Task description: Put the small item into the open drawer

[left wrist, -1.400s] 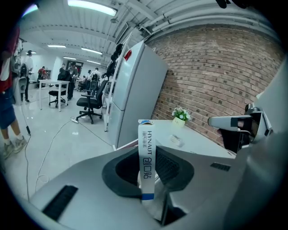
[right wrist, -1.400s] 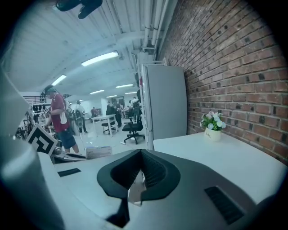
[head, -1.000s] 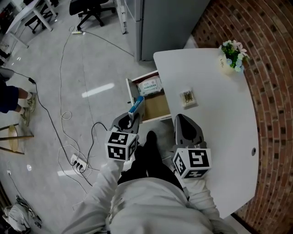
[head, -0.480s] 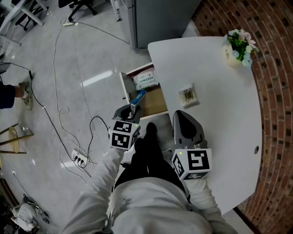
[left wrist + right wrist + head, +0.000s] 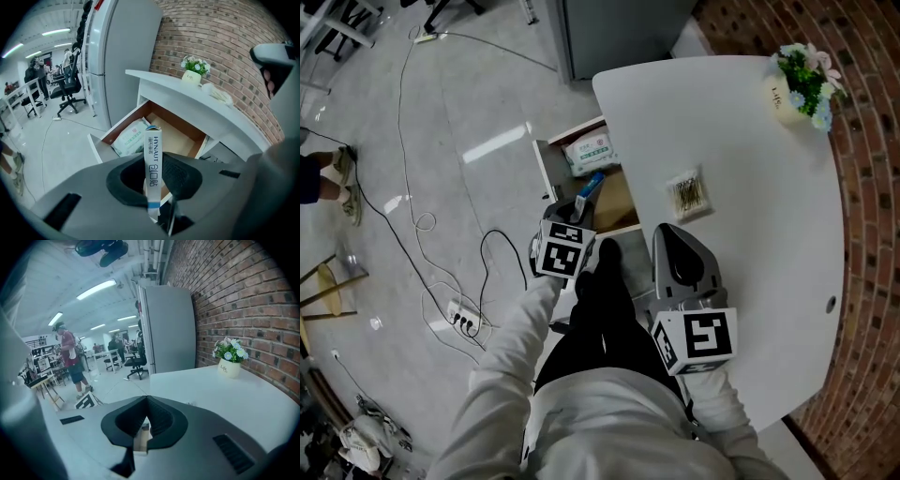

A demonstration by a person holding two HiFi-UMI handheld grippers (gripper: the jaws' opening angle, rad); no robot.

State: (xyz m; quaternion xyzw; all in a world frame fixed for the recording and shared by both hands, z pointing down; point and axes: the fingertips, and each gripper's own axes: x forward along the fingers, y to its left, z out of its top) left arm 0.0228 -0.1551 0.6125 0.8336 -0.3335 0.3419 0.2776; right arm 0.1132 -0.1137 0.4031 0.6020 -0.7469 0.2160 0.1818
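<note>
Left gripper (image 5: pixel 153 177) — fingers are clamping the small box (image 5: pixel 153 150) by its two broad faces, so the box is standing up between them like a slat. The narrow face toward the camera is showing "HYNAUT" printed lengthwise, then a line of small Chinese characters and three large ones, with a blue band near the gripped end.

In the head view the box is slanting toward 1 o'clock and hanging over the 6 o'clock half of the open drawer (image 5: pixel 546 169). Whether it is touching the drawer bottom I cannot tell. The drawer is sticking out of the table (image 5: pixel 750 216) at the table's 9 o'clock edge.

A white packet (image 5: pixel 589 150) with green print is lying in the drawer's 12 o'clock half; the print is too small to read.

Right gripper (image 5: pixel 146 401) — fingers are meeting at the tips and gripping nothing. In the head view it is sitting at 3 o'clock of the left gripper, by the table's 8 o'clock edge.

A small clear case (image 5: pixel 687 192) of thin sticks is lying on the table at 12 o'clock of the right gripper, apart from it.

A white flower pot (image 5: pixel 229 367) is standing at the table's 1 o'clock corner, with "Life" readable on its side.

A power strip (image 5: pixel 461 322) with trailing cables is lying on the floor at 8 o'clock of the left gripper.
</note>
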